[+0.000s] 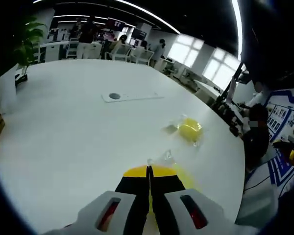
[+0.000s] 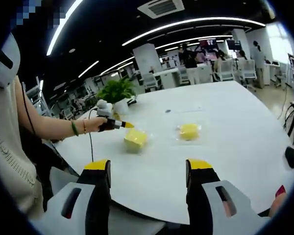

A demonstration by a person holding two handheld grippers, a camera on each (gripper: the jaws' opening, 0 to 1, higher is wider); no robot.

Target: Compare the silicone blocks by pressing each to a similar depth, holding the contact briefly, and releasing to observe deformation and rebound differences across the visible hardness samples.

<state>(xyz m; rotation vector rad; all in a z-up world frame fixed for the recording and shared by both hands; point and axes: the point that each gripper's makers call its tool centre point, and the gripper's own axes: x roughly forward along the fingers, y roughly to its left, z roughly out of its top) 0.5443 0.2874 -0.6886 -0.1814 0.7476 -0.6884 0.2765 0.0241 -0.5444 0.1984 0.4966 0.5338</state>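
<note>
Silicone blocks, two yellow ones in clear wrap, lie on the white table (image 2: 245, 147): the near block (image 2: 135, 138) toward the person's edge, the far block (image 2: 189, 130) nearer the middle. The left gripper (image 2: 121, 124), jaws shut empty, tips toward the near block (contact unclear). The right gripper (image 2: 149, 169) hangs wide open at the near edge. Off-centre pressing could skid the wrapped block sideways, spoiling the depth comparison.
</note>
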